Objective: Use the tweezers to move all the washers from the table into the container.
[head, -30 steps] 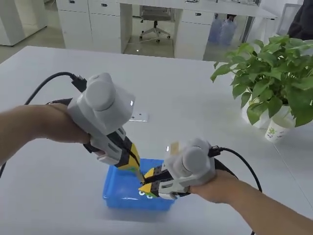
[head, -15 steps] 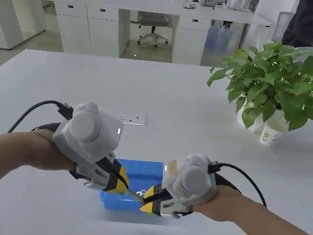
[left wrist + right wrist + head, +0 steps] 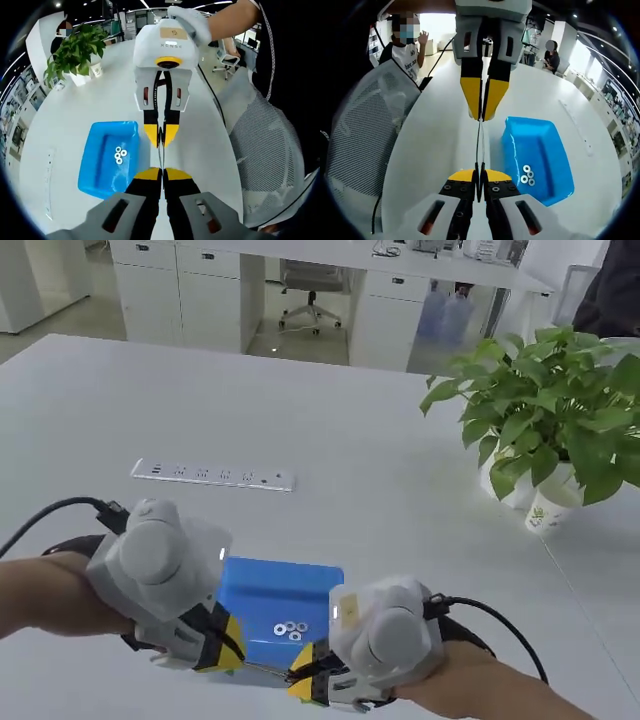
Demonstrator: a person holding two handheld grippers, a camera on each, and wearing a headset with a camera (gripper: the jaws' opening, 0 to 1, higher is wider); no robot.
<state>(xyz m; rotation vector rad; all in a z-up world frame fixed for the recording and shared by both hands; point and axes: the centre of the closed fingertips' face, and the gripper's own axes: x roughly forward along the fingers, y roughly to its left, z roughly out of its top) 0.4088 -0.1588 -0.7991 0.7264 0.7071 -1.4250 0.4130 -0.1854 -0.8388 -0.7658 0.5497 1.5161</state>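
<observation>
My left gripper (image 3: 162,174): jaws pressed flat together on one end of the tweezers (image 3: 161,155). My right gripper (image 3: 479,176): jaws likewise closed tight on the other end. The two grippers face each other tip to tip, with the thin metal tweezers spanning the short gap between them at the near edge of the bench (image 3: 380,470). Blue container (image 3: 280,590): rectangular, open-topped, resting on the bench just beyond the grippers. Silvery washers (image 3: 290,629): a small cluster lying together on the container floor. White power strip (image 3: 213,475): flat on the bench, farther off and to the left of the container. Green potted plant (image 3: 545,410): in a white pot, far right.
</observation>
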